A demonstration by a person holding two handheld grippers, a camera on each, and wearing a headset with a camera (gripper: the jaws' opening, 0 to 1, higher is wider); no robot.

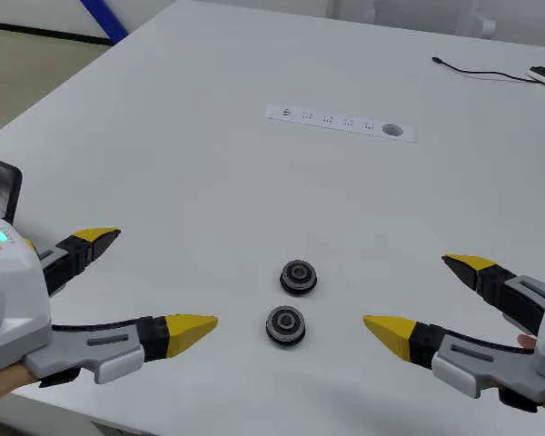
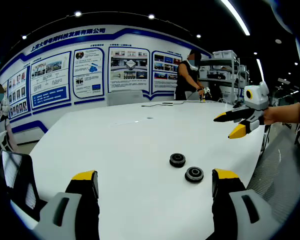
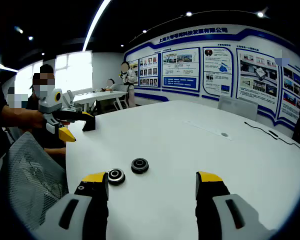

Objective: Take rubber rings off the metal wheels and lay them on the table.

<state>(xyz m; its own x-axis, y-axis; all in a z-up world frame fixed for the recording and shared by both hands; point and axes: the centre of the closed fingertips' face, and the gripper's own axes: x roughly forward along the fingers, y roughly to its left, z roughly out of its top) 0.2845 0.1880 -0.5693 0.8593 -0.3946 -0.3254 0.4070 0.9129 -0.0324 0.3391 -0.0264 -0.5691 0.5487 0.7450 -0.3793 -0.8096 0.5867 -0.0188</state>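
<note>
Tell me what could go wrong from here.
The far wheel and near wheel lie close together; a jaw reaching for one may knock the other. Both lie loose on the smooth table: unless the left gripper or right gripper pins one, pulling at it may drag it along.

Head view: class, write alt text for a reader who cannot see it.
A farther wheel and nearer wheel, both metal and rubber-ringed, lie on a white table between the open left gripper and right gripper. A power strip lies beyond.

One wheel (image 1: 298,277) lies behind the other wheel (image 1: 285,325) on the table (image 1: 209,182) (power strip (image 1: 341,123) farther back).
</note>
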